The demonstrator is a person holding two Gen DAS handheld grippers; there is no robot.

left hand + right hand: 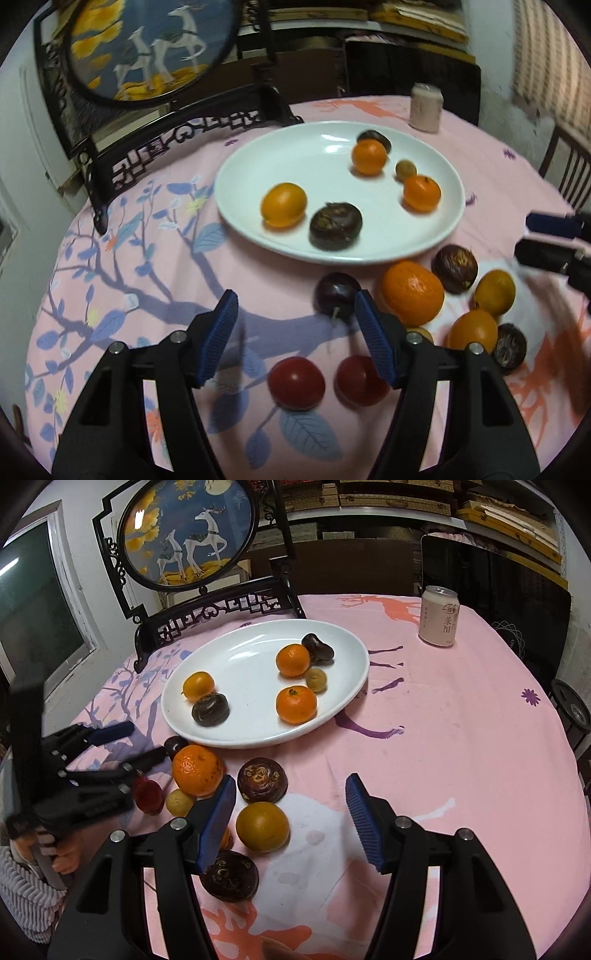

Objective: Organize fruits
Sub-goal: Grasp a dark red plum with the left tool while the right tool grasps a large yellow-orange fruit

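Observation:
A white plate [258,177] [251,734] on the pink cloth holds several fruits: oranges [283,205] [296,704] and dark brown ones [335,226] [210,709]. More fruit lies loose on the cloth near the plate: a large orange [412,291] [197,770], a dark plum [337,297], two red tomatoes [296,383], a yellow-orange fruit [262,826] and dark brown ones [262,780]. My left gripper [295,339] is open and empty above the tomatoes and plum; it also shows in the right wrist view [138,744]. My right gripper [291,821] is open and empty beside the yellow-orange fruit.
A drink can [426,107] [438,616] stands at the table's far side. A dark carved stand with a round deer painting [147,48] [188,535] stands behind the plate. A chair back [569,166] is at the right edge.

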